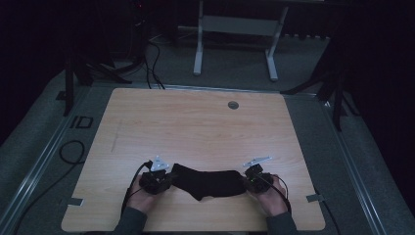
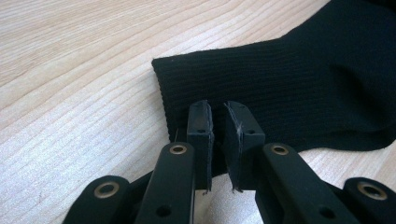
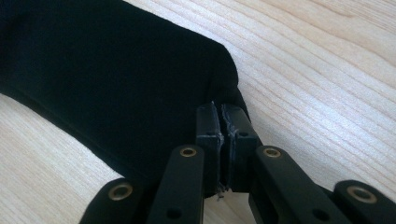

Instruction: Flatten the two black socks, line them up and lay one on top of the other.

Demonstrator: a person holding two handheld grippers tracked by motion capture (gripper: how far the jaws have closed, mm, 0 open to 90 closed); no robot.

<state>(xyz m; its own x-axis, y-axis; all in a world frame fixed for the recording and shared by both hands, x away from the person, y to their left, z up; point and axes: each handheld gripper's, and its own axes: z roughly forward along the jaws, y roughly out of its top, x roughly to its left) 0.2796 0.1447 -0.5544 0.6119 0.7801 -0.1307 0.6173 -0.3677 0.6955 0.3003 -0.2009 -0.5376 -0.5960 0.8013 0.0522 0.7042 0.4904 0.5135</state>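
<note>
A black sock lies flat near the front edge of the wooden table, stretched between my two grippers. My left gripper sits at the sock's ribbed cuff end. In the left gripper view the cuff runs up and to the right, and the left gripper has its pads a narrow gap apart with dark cloth pinched between them. My right gripper is at the toe end. In the right gripper view the right gripper is shut on the rounded toe of the sock.
A round grey grommet sits in the table near its far edge. Beyond the table stand a white desk frame and loose black cables on the floor. Small tape strips mark the table's front corners.
</note>
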